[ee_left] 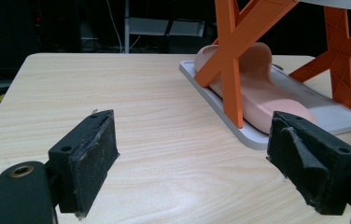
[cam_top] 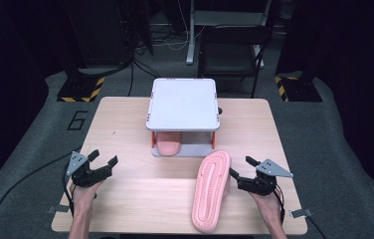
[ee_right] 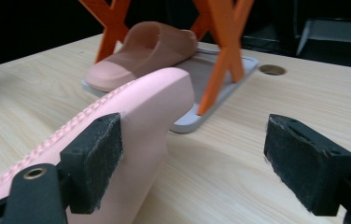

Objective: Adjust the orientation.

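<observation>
The right gripper (cam_top: 240,169) held its jaws wide, the left one just beside or touching the upturned pink slipper (cam_top: 210,191), nothing clamped. The left gripper (cam_top: 102,160) also stood wide, over bare desk (cam_top: 145,199). Its own view showed a second slipper (ee_left: 262,95) lying on the grey base of the small rack (cam_top: 183,104), between orange crossed legs; from above the white top hid most of it. The upturned slipper's end reached near the desk's front edge.

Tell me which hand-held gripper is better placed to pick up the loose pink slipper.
The right hand-held gripper: its open jaws sit against the sole-up slipper. The left hand-held gripper, also open, is far across the table.
</observation>
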Available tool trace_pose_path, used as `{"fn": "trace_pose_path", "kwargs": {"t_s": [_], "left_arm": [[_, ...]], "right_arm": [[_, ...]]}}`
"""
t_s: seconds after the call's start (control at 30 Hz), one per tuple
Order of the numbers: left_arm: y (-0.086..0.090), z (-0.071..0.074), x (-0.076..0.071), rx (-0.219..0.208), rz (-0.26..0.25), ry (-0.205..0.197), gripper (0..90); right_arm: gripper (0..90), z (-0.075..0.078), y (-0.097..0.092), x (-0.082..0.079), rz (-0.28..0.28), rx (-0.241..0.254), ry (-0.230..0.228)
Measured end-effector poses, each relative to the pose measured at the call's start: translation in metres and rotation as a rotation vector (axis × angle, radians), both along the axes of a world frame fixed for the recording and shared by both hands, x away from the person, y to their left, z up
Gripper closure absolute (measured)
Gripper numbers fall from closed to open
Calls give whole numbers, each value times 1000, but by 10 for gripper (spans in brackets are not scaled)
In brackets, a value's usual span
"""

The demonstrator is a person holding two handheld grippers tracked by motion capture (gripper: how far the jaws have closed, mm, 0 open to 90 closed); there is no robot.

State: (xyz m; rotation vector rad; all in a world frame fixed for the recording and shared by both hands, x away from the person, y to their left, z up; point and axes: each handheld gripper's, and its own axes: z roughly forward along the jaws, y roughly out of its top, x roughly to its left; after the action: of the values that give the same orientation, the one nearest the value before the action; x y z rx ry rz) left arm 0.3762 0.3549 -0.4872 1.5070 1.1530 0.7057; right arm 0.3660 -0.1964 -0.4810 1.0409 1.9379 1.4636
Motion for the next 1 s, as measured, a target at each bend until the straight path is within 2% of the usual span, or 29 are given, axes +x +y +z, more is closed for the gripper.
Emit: {"fn": "trace_pose_path", "kwargs": {"t_s": [0.1, 0.3, 0.43, 0.47, 0.53, 0.6, 0.63, 0.7, 0.83, 0.93, 1.0], "left_arm": [[0, 0, 0, 1, 0, -3, 160], [-1, 0, 0, 2, 1, -2, 162], [-1, 1, 0, 4, 0, -5, 162], [-2, 0, 0, 0, 2, -7, 162], [-2, 0, 0, 4, -4, -4, 162], [-2, 1, -1, 4, -6, -5, 162], [-2, 1, 0, 0, -2, -10, 162], [-1, 2, -1, 1, 1, -6, 162], [-1, 2, -1, 0, 1, -7, 163], [-1, 2, 0, -1, -1, -8, 163], [-3, 2, 0, 3, -3, -7, 163]], "right_arm": [[189, 0, 13, 3, 27, -18, -2], [188, -6, 41, 9, 77, -22, 33], [192, -6, 50, 13, 76, 17, 32], [200, -6, 52, 12, 76, 14, 32], [193, -8, 53, 12, 78, -25, 39], [197, -10, 52, 9, 67, -12, 45], [200, -12, 50, 5, 58, 22, 53], [205, -15, 45, 0, 37, 58, 58], [220, -24, 34, -6, -7, 92, 71], [222, -32, 24, -3, -67, 79, 101], [222, -34, 22, 1, -71, 77, 118]]}}
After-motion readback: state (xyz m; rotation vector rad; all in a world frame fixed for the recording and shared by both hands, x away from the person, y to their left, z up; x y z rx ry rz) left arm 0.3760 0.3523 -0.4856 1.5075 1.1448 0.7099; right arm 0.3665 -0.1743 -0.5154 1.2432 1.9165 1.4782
